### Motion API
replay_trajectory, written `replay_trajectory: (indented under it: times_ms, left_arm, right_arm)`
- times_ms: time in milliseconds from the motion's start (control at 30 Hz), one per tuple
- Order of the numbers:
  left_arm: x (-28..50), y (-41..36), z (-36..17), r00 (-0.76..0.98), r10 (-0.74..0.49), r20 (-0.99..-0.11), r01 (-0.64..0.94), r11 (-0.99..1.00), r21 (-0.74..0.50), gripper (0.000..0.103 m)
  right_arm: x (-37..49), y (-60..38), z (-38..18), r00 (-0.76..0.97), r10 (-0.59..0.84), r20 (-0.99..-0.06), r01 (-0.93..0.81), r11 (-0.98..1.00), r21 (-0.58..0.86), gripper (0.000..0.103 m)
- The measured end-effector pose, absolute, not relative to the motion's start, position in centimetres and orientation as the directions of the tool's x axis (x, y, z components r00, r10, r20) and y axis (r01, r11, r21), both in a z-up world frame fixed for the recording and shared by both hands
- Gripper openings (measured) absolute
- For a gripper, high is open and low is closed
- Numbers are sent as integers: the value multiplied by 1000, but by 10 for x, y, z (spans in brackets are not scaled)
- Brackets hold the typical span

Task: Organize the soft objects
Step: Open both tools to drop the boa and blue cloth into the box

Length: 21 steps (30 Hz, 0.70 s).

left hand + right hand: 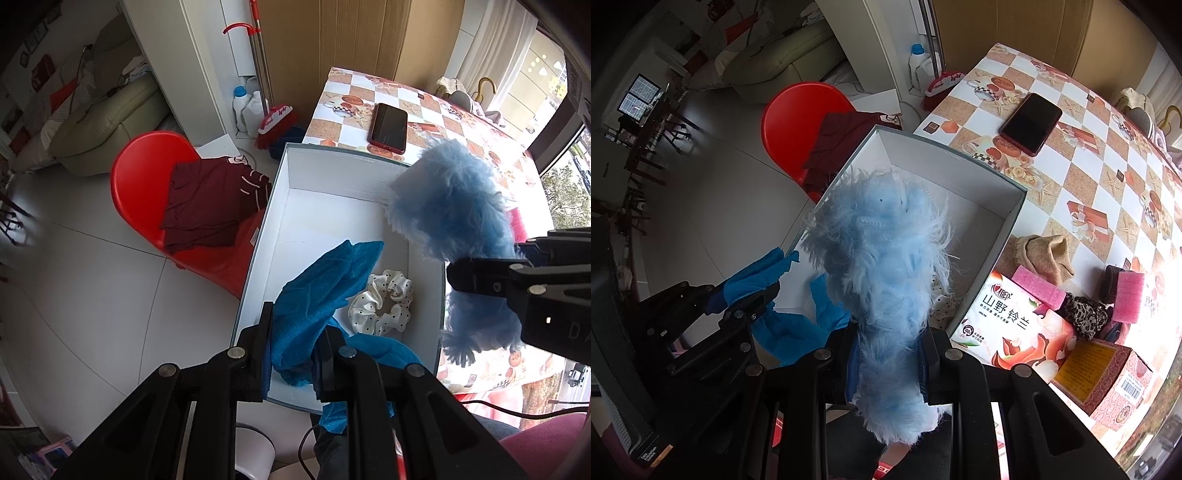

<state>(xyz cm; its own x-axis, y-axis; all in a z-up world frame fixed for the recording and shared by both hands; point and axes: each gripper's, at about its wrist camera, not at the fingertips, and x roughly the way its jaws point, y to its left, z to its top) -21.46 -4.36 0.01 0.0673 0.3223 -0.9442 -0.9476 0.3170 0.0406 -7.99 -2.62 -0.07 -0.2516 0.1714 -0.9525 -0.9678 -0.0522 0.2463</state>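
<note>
- The left gripper (295, 354) is clamped on a bright blue mesh cloth (325, 280), the fabric pinched between its two black fingers and spilling both ways: up over the box floor and down past the near wall.
- That cloth hangs over the near end of the white open box (332, 184), which sits at the edge of the checkered table (436, 107).
- Inside the box, just beside the blue cloth, lies a white satin scrunchie with black dots (382, 302), resting on the floor by the right wall.
- The right gripper (886, 365) is closed on a fluffy light-blue fur piece (882, 258), squeezed between the fingers with fluff standing up in front and more trailing below.
- From the left wrist view, that fur hovers above the box's right wall, not touching the floor of the box.
- On the table to the right of the box: a tissue pack (1015, 325) printed with the Chinese characters 山野铃兰, a pink sponge (1038, 288) on it, a tan knit item (1045, 254) behind.
- Farther right sit a second pink sponge (1128, 295), a leopard-print scrunchie (1084, 314) and a red patterned carton with a barcode label (1108, 376); its small text is unreadable.
- A dark phone (389, 127) lies face up on the table beyond the box.
- A red chair (147, 181) beside the table carries a folded maroon garment (210, 206).
</note>
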Motion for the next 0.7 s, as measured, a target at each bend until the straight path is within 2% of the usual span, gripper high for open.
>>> replay_trajectory:
  times_ms: [367,433,467,500,533,567,600,667,700]
  left_arm:
    - [-211,-43,-2,76,319,-945,-941,337,38,22]
    - [-208,-44,-1,83,325,-942,-937,349,38,29]
    - [-207,-44,0,84,326,-942,-935,353,39,39]
    - [-206,-44,0,81,329,-941,-934,355,44,53]
    - [-205,-45,0,80,333,-940,-933,357,47,61]
    - [-204,-44,0,81,338,-938,-933,358,48,75]
    - [-203,-45,1,85,346,-934,-933,357,47,84]
    - [-203,-44,0,98,351,-931,-934,356,36,87]
    - [-203,-43,-1,100,344,-933,-935,354,30,94]
  right_arm:
    - [-80,-21,-2,-274,174,-946,-962,-51,269,26]
    - [-79,-20,-3,-276,174,-945,-961,-50,272,26]
    - [-78,-20,-3,-279,172,-945,-960,-48,275,27]
    - [-78,-20,-3,-282,171,-944,-959,-47,278,35]
    - [-77,-20,-2,-283,172,-944,-959,-45,280,42]
    - [-76,-20,-1,-281,179,-943,-960,-42,278,63]
    - [-74,-21,1,-276,192,-942,-961,-38,274,78]
    - [-70,-22,6,-263,219,-939,-964,-28,263,87]
    - [-67,-22,7,-255,228,-940,-966,-20,257,93]
